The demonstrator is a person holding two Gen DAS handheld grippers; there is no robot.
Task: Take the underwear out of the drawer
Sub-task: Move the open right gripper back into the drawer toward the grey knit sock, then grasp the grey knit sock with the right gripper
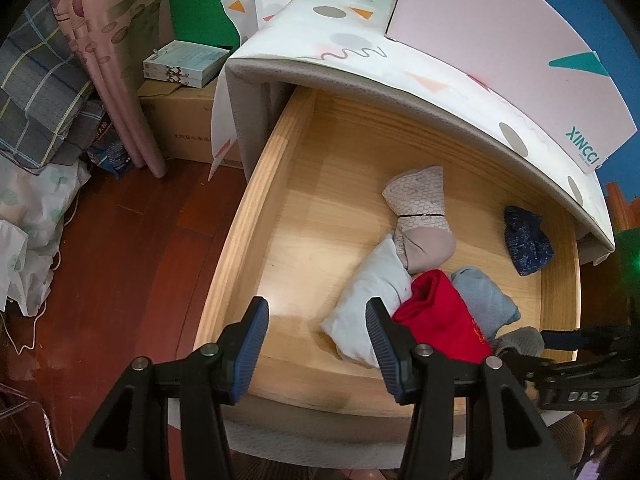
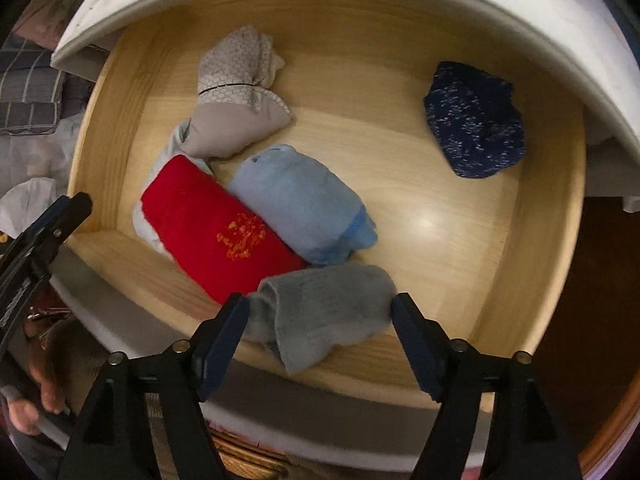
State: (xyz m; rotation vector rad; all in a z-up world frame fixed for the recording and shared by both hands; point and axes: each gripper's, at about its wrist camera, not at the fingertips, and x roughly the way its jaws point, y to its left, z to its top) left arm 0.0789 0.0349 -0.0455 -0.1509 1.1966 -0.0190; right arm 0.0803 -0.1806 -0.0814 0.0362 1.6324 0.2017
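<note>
The right gripper point(image 2: 320, 316), seen in its own wrist view, points down into the open drawer point(image 2: 520, 312) with its jaws spread either side of a grey roll of underwear point(image 2: 320, 312). The pads flank the roll's two ends without visibly pressing, so its long axis runs across the gap from jaw to jaw, and closing looks like the next move. The red roll point(image 2: 216, 228) touches it on the left. In the left wrist view the left gripper point(image 1: 316, 344) hangs part-open and empty above the drawer front, and the grey roll barely shows behind the red one.
</note>
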